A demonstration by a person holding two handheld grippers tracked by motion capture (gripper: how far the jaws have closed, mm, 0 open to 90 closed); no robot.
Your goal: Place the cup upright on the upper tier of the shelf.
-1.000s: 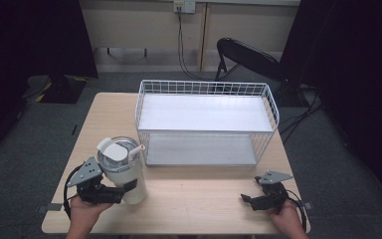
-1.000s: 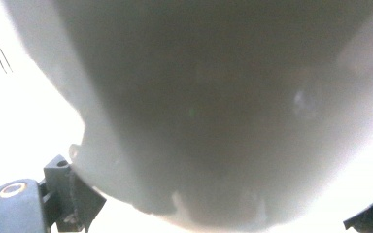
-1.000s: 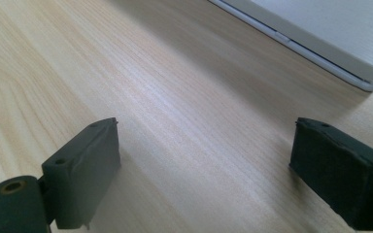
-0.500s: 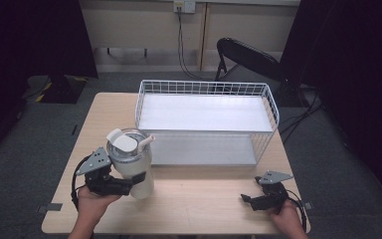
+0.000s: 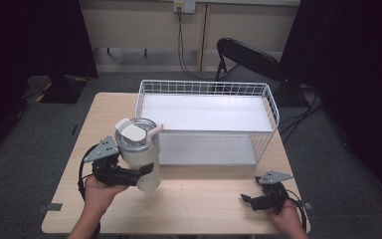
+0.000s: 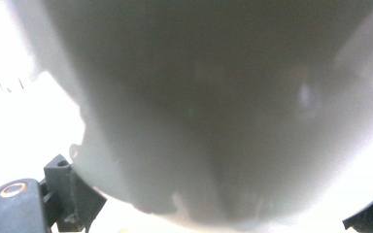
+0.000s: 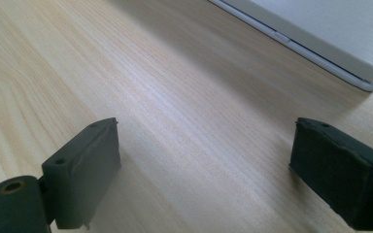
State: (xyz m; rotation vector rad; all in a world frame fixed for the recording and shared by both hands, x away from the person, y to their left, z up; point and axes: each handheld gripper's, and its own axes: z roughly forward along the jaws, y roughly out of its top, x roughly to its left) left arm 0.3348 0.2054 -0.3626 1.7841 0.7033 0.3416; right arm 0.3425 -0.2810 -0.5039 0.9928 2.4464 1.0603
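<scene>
L tongs (image 5: 142,172) round tumbler (image 5: 140,154)

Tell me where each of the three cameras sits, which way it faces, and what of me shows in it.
High view: above your side of the table, looking forward and down at the wire basket; both forearms, left gripper, right gripper.
Left gripper view: on the left gripper, facing the white tumbler held close; jaw tips at the bottom corners.
Right gripper view: on the right gripper, low over the table, basket corner beyond; jaws wide apart.
Shared: high and left gripper views both show the tumbler.
</scene>
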